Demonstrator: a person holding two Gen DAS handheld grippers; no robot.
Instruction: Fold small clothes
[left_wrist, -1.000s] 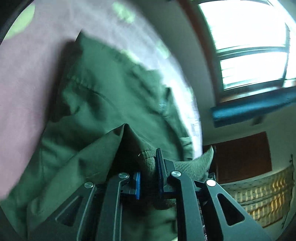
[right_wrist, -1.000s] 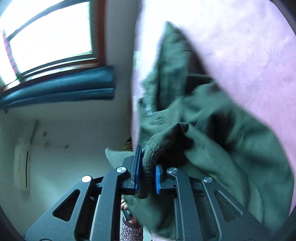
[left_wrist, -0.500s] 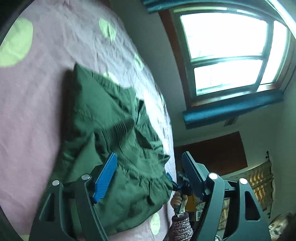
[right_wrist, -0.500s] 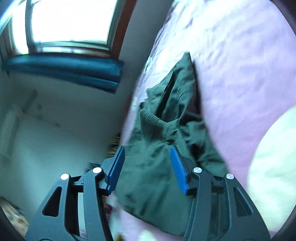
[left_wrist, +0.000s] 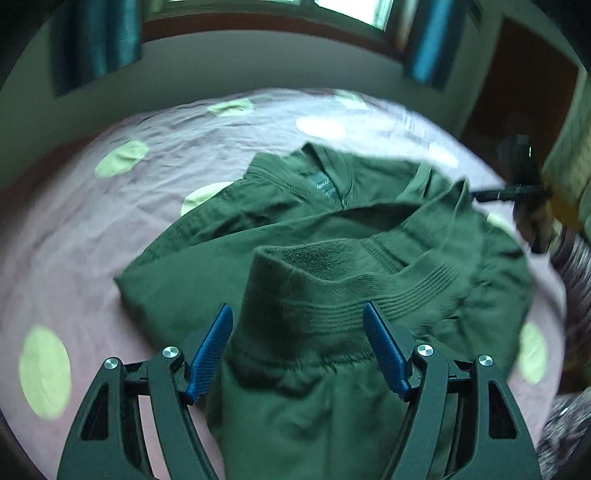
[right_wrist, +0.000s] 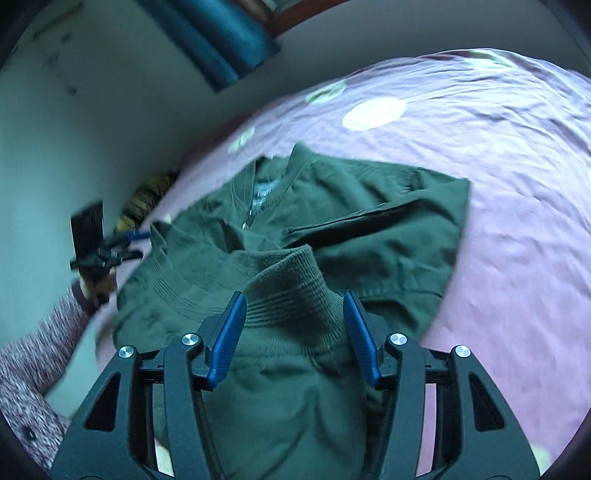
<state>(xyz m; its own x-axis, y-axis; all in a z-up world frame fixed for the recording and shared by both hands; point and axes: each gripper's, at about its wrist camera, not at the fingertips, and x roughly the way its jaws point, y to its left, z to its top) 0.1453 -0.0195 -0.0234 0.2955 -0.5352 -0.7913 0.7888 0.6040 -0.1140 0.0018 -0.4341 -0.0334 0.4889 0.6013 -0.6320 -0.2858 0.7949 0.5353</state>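
left gripper (left_wrist: 297, 347): jaws spread wide, nothing clamped; a ribbed cuff (left_wrist: 317, 280) of the jacket sits in the gap between the blue pads (left_wrist: 212, 349), not pinched
right gripper (right_wrist: 291, 338): jaws apart too, a ribbed cuff (right_wrist: 291, 291) lying between its blue pads (right_wrist: 227, 338), loose
jacket (left_wrist: 280, 210): dark green, lying on the bedsheet (left_wrist: 92, 221) straight ahead of both grippers; collar and zip at the far end, sleeves folded in over the body
bedsheet: pink with pale green dots, wrinkled, under and around the jacket
views: each wrist view catches the other gripper at its edge, blurred
background: teal curtain (right_wrist: 221, 40) beyond the bed
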